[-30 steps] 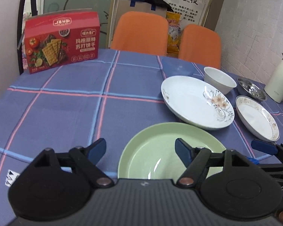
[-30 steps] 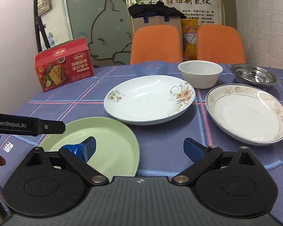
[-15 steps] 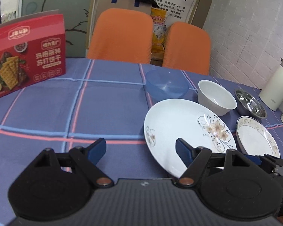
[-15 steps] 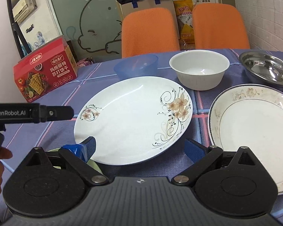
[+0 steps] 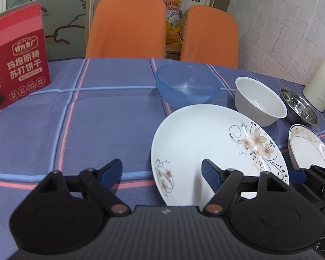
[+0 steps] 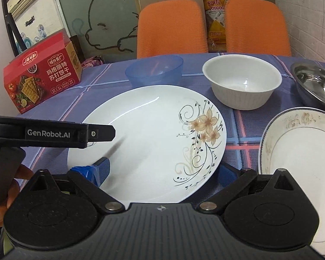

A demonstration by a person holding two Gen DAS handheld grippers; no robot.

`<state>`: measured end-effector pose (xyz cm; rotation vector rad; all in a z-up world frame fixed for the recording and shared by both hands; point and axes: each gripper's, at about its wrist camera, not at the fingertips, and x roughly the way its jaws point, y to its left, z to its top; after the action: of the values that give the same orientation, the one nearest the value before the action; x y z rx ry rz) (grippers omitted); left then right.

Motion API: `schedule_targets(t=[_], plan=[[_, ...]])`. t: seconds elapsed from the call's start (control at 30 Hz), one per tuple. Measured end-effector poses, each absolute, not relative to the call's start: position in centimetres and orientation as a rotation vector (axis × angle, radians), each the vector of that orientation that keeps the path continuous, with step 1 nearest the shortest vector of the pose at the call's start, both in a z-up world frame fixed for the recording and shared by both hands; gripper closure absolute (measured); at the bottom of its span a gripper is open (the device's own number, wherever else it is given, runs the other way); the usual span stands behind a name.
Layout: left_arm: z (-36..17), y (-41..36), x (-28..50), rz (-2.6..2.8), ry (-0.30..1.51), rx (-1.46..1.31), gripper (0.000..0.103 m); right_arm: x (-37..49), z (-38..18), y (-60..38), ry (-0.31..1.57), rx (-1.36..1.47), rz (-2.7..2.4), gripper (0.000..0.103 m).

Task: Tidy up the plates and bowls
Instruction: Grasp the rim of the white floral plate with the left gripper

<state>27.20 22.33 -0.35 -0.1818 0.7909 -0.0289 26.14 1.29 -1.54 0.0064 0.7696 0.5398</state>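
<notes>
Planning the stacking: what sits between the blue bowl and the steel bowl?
The white bowl sits between the blue bowl and steel bowl, clearest in the right wrist view.

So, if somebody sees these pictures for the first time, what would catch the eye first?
Probably the large white plate with the flower pattern, lying on the blue checked tablecloth directly before both open grippers. Behind it stand a translucent blue plastic bowl and a white ceramic bowl, side by side. The red cracker box at far left is vivid too.
</notes>
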Motion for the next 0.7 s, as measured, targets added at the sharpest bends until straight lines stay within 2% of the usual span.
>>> schedule_targets(t=[0.33,0.7], plan=[[-1.2,22.3,28.9,-0.033,0.815,-0.199,0.028,26.6,-2.1,1.8,0.727,-0.085,0.535,0.015],[-1.5,21.3,29.4,-0.013,0.806,-0.12,0.028,27.0,-2.5,2.2,0.683,-0.118,0.556,0.012]])
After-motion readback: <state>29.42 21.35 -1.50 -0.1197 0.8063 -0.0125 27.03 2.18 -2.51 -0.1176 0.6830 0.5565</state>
